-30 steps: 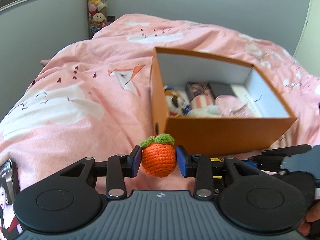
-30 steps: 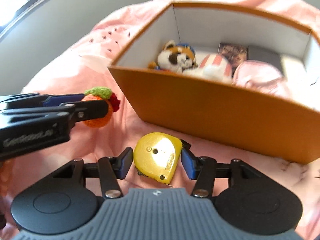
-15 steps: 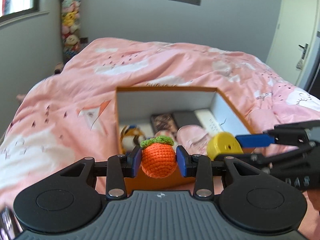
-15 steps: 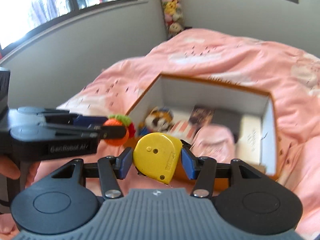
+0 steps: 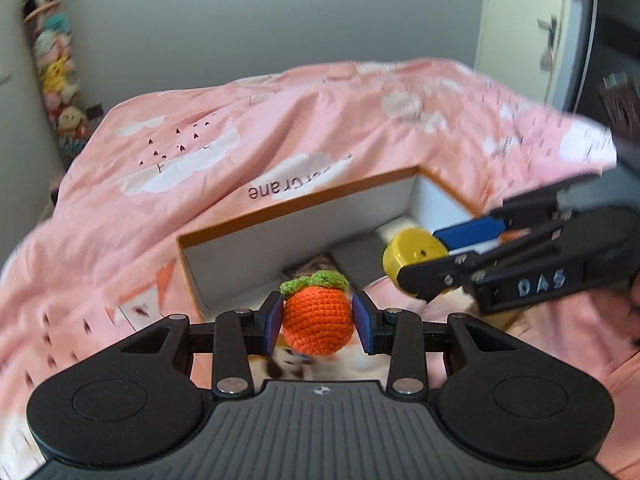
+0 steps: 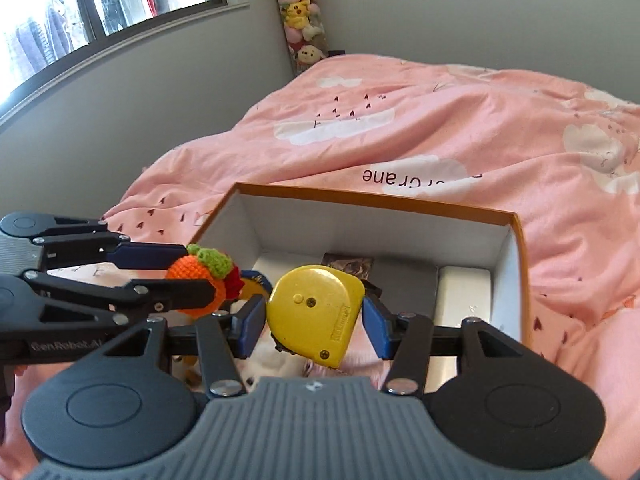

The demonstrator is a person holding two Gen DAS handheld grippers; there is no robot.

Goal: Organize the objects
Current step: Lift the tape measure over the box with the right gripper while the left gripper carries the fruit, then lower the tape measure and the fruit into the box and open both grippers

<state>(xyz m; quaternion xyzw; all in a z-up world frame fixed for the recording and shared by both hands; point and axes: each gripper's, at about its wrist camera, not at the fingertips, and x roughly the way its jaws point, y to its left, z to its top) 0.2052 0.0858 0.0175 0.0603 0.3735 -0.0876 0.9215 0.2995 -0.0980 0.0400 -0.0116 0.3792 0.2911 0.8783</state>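
At left in the right wrist view, left gripper [image 6: 200,280] reaching in sideways, clamped on crocheted orange [image 6: 192,286], green leaf cap toward the far side, above the near left corner of the orange box [image 6: 400,200]. Seen only from this side: a red tuft behind the fruit, a window [image 6: 100,4], hanging plush toys [image 6: 300,16]. Further right, right gripper [image 6: 314,320] clamped on yellow tape measure [image 6: 316,314], flat face up toward the camera, long axis tilted near-right to far-left. Over in the left wrist view, crocheted orange [image 5: 318,320] upright between blue pads [image 5: 274,326], tape measure [image 5: 414,260] edge-on at right over the box; a door [image 5: 520,28] visible only there. Pink duvet [image 6: 440,128] beneath.
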